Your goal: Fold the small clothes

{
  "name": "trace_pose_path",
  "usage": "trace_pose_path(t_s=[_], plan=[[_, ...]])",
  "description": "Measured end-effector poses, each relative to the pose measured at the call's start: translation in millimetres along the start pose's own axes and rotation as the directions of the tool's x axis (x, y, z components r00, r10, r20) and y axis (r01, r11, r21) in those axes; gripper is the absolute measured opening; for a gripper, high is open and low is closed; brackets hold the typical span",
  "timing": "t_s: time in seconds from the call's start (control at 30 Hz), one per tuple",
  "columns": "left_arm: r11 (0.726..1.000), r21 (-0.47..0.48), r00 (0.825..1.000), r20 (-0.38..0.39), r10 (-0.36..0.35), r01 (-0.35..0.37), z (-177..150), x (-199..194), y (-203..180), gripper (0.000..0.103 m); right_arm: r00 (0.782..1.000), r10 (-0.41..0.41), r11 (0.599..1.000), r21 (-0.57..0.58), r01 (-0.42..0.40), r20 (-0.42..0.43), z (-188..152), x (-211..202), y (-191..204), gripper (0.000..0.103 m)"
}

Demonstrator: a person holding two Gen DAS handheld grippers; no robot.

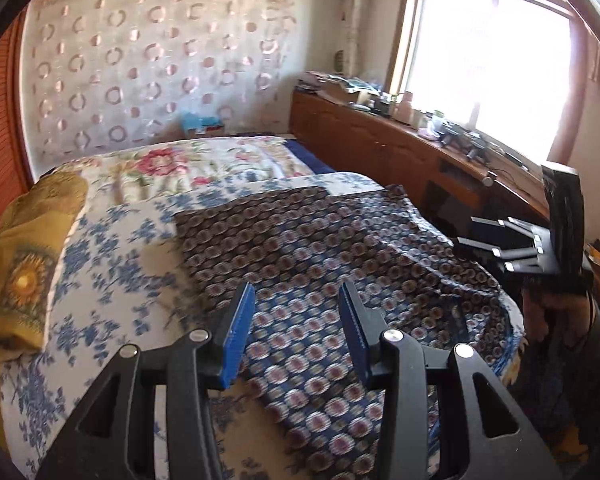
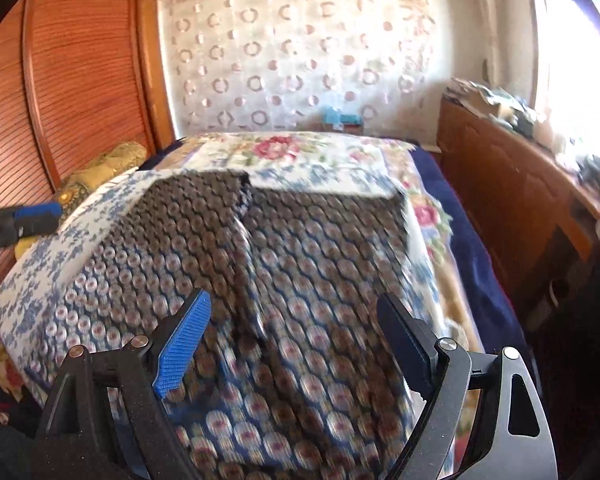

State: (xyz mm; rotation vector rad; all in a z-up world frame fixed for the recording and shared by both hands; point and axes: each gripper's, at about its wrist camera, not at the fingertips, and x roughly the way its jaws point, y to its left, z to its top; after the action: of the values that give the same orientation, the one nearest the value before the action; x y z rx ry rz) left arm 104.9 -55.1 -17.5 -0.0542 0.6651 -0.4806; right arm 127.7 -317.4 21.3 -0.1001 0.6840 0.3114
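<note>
Bedding first: the bed (image 1: 112, 232) with its blue-flowered quilt fills both views, and the patterned shorts (image 2: 300, 280) lie spread flat on it, directly ahead of and below both my tongs. Their long axis runs away from me, the two legs pointing toward the far curtain and the wide end nearest. My right gripper (image 2: 296, 340) hangs over that near edge, jaws wide, holding nothing. My left gripper (image 1: 296, 320) sits over the left side of the cloth, jaws moderately apart, also empty. Right looks slightly nearer the middle seam, so I judge it better placed.
</note>
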Motion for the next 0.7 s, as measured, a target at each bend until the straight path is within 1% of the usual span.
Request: trace_pose_path(t_s=[0.1, 0.2, 0.27, 0.3, 0.37, 0.43, 0.47, 0.53, 0.57, 0.6, 0.67, 0.7], plan=[[1.000, -0.013, 1.000, -0.007, 0.015, -0.015, -7, -1, 11, 0.042, 0.999, 0.035, 0.999, -0.034, -0.035, -0.010, 19, 19, 12, 0.084], [0.999, -0.023, 1.000, -0.014, 0.027, -0.028, -11, -1, 20, 0.042, 0.997, 0.060, 0.996, -0.059, -0.063, -0.046, 36, 46, 22, 0.082], [0.999, -0.036, 0.999, -0.020, 0.026, -0.027, -14, -1, 26, 0.042, 0.993, 0.081, 0.994, -0.061, -0.086, -0.083, 41, 64, 27, 0.076], [0.999, -0.040, 0.999, -0.020, 0.027, -0.027, -16, -1, 27, 0.042, 0.988, 0.104, 0.992, -0.054, -0.111, -0.117, 43, 78, 29, 0.072], [0.999, -0.044, 0.999, -0.021, 0.029, -0.030, -20, -2, 31, 0.042, 0.977, 0.129, 0.990, -0.040, -0.138, -0.168, 42, 96, 32, 0.066], [0.998, -0.050, 0.999, -0.024, 0.027, -0.028, -22, -2, 33, 0.042, 0.968, 0.132, 0.989, -0.035, -0.142, -0.213, 38, 113, 34, 0.055], [0.998, -0.052, 0.999, -0.025, 0.024, -0.026, -23, -1, 33, 0.042, 0.964, 0.127, 0.990, -0.033, -0.138, -0.232, 35, 120, 34, 0.051], [0.998, -0.053, 0.999, -0.027, 0.022, -0.024, -25, -1, 34, 0.042, 0.956, 0.160, 0.986, -0.013, -0.168, -0.246, 31, 124, 32, 0.017], [0.998, -0.052, 0.999, -0.027, 0.020, -0.022, -25, -1, 33, 0.042, 0.951, 0.192, 0.980, 0.002, -0.198, -0.242, 29, 121, 32, 0.005], [0.998, -0.051, 0.999, -0.028, 0.019, -0.021, -25, 0, 32, 0.042, 0.951, 0.216, 0.975, 0.002, -0.221, -0.219, 30, 113, 33, 0.002], [0.999, -0.049, 0.999, -0.029, 0.015, -0.016, -25, 1, 30, 0.042, 0.957, 0.236, 0.969, -0.031, -0.245, -0.165, 34, 89, 38, 0.002], [0.999, -0.047, 1.000, -0.029, 0.012, -0.014, -25, 1, 29, 0.042, 0.960, 0.246, 0.967, -0.028, -0.252, -0.136, 38, 76, 37, 0.001]])
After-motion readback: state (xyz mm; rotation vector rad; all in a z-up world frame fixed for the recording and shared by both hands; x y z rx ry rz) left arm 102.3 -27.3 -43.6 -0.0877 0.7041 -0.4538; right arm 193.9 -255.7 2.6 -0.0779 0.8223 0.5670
